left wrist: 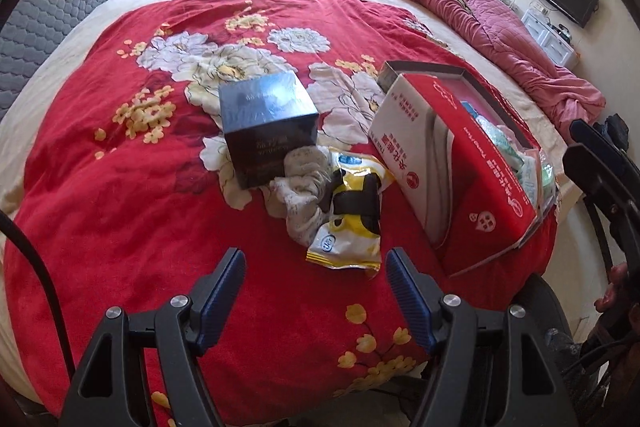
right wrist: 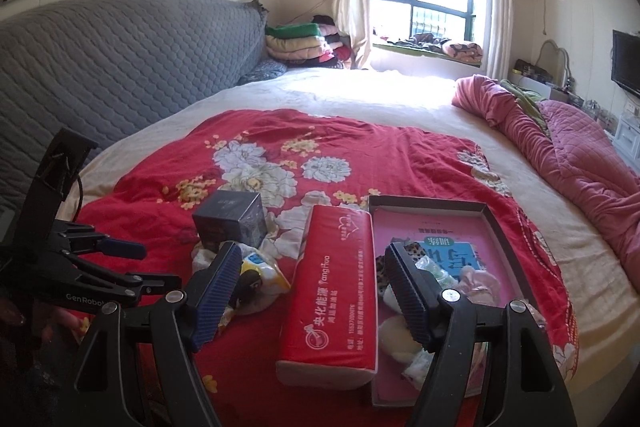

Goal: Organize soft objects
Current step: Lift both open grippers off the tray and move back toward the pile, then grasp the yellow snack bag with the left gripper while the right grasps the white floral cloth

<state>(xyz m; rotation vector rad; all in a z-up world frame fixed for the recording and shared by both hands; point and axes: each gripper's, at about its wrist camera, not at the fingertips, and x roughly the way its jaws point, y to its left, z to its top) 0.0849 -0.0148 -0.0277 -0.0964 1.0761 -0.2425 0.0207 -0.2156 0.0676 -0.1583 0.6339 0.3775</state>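
Red floral blanket (left wrist: pixel 120 211) fills centre frame. Both grippers, left gripper (left wrist: pixel 316 279) and right gripper (right wrist: pixel 310 281), spread, empty; crumpled socks (left wrist: pixel 300 195) lie loose beside tray (right wrist: pixel 496 219), likely awaiting sorting.

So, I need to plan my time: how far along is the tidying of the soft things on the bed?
Partly done: several soft items already lie in the open box. Nothing is in hand; the left gripper and right gripper are both open and empty. Left: the grey cloth and yellow packet beside the dark box.
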